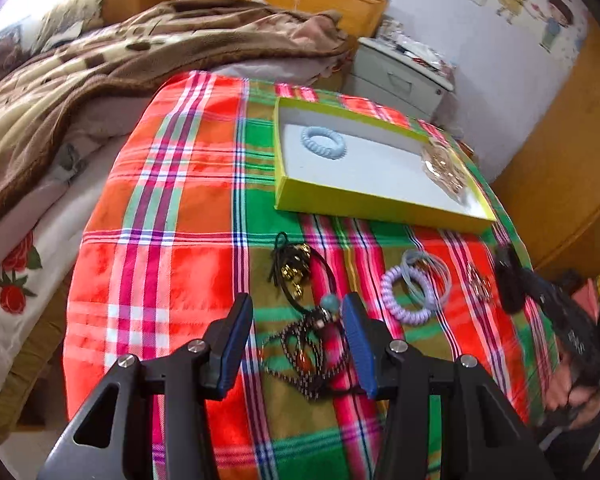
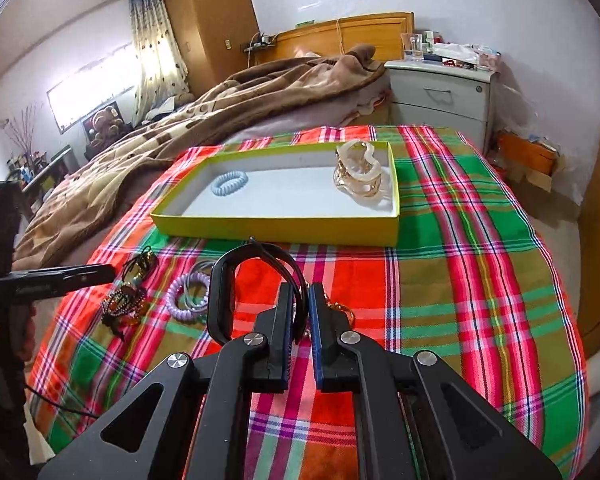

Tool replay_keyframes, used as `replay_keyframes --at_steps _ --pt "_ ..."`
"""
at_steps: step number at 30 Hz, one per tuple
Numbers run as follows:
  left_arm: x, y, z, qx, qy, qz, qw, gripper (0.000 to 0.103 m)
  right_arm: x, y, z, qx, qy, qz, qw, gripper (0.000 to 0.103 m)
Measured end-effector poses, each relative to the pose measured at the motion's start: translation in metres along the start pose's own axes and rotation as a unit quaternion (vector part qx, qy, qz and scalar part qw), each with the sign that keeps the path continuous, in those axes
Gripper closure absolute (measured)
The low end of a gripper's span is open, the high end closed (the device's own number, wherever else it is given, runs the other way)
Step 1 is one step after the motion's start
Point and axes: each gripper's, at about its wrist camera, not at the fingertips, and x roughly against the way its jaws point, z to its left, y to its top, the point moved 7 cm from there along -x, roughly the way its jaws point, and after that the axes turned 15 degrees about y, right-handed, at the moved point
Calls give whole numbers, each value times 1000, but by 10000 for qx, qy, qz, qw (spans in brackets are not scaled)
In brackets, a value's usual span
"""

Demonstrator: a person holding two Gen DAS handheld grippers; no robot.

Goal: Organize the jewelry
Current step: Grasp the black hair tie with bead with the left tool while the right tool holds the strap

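A: On the plaid cloth (image 2: 460, 240), what's what, materials first?

B: Woven check fabric, red/green/pink, draped over a rounded top. Tray (image 2: 276, 226) is a shallow cardboard rectangle, lime walls, white inside. In it: a pale blue spiral band (image 2: 229, 182) at left, glossy coil; a cream and gold chain piece (image 2: 358, 174) at the right end, chunky links.

A: And loose stuff?

B: In front of the tray: a lilac coil (image 1: 410, 296) overlapping thin blue-grey rings (image 1: 428, 274); a black cord bundle w/ gold bits (image 1: 294, 266); a beaded necklace (image 1: 312, 350), small dark beads plus a teal bead and an amber one; a small gold piece (image 1: 478, 282) nr the right edge.

A: Room to move?

B: Wide bare cloth left of the tray and along the right side; cloth falls away at the edges. Blanket (image 2: 220, 104) behind.

A: Tools?

B: Left gripper (image 1: 298, 320) spread wide, over the necklace, blue pads (image 1: 356, 332) either side; contact can't be told. Right gripper (image 2: 300, 312) nearly pressed together, pinching a black strap (image 2: 260, 268), smooth, curved into a loop, lifted just before the tray's front wall.
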Motion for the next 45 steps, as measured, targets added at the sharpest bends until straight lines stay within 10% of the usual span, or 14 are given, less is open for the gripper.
replay_keyframes --at_steps 18,45 --pt "-21 -4 -12 -159 135 347 9992 99 -1 3 -3 -60 -9 -81 9999 95" --pt "27 38 -24 -204 -265 -516 9981 101 12 32 -1 13 -123 -331 9994 95"
